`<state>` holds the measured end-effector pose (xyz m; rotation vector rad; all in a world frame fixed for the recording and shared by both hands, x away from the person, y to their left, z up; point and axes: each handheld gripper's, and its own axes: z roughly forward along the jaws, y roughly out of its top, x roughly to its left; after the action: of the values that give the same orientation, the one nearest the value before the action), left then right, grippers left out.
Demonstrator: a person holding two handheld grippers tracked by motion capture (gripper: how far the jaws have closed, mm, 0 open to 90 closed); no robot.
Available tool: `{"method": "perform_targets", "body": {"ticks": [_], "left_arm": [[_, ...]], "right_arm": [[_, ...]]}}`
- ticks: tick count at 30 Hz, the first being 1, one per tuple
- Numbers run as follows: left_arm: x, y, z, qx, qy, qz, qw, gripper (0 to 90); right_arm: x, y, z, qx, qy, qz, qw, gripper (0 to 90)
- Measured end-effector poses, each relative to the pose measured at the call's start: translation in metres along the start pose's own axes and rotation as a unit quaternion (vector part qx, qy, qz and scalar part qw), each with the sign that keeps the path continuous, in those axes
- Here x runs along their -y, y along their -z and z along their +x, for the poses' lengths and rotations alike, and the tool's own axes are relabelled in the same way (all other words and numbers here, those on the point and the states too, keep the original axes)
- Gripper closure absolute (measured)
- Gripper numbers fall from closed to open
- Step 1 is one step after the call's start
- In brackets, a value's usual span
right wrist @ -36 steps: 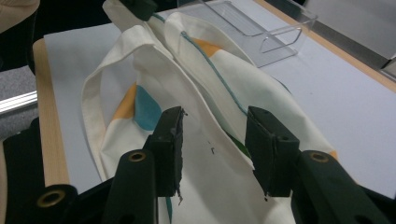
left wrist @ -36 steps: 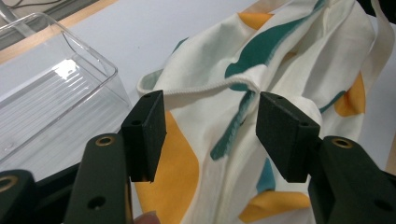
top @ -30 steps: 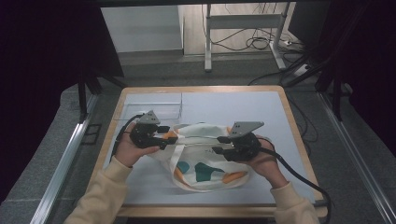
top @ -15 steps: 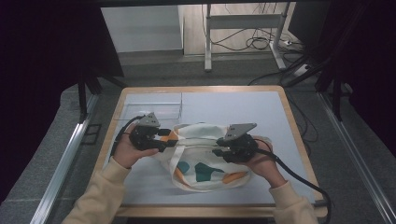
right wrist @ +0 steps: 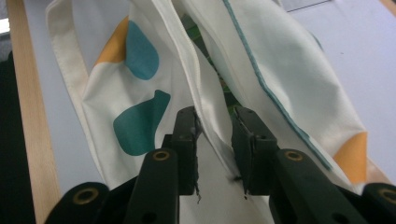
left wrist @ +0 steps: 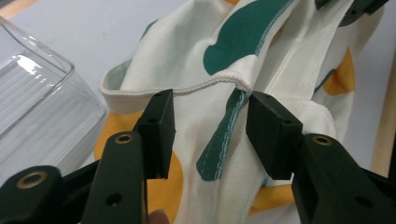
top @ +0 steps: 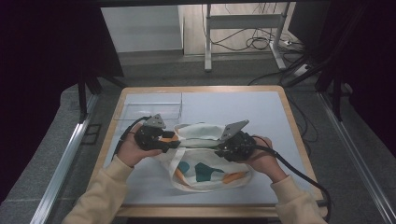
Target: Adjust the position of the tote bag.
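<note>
A lab-style recording station: a wood-rimmed table (top: 289,121) fenced by dark curtains (top: 42,70), metal rails (top: 65,163) alongside, loose cables (top: 261,43) across the floor behind

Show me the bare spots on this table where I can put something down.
The far right of the table is bare, from the clear box to the right rim. A strip on the right, between the cloth bag and the rim, is free too. The middle is crowded by the bag and both grippers; the far left corner holds the box.
</note>
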<state>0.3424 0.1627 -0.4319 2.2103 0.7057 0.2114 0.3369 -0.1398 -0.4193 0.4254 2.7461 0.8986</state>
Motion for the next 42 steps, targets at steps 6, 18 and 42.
{"method": "perform_targets", "body": {"ticks": [6,18,42], "left_arm": [[0.000,0.000,0.001,0.002,0.001,0.008,1.0000,51.9],[-0.005,-0.006,-0.006,-0.034,-0.023,0.039,0.9984,78.0],[-0.021,-0.014,0.033,-0.112,0.060,-0.006,0.9919,79.6]], "right_arm": [[-0.003,-0.005,0.002,-0.006,0.011,0.007,0.9999,82.0],[-0.003,-0.004,0.008,-0.010,0.022,0.012,0.9996,85.4],[0.029,-0.002,0.056,-0.046,0.039,0.004,0.9982,87.3]]}}
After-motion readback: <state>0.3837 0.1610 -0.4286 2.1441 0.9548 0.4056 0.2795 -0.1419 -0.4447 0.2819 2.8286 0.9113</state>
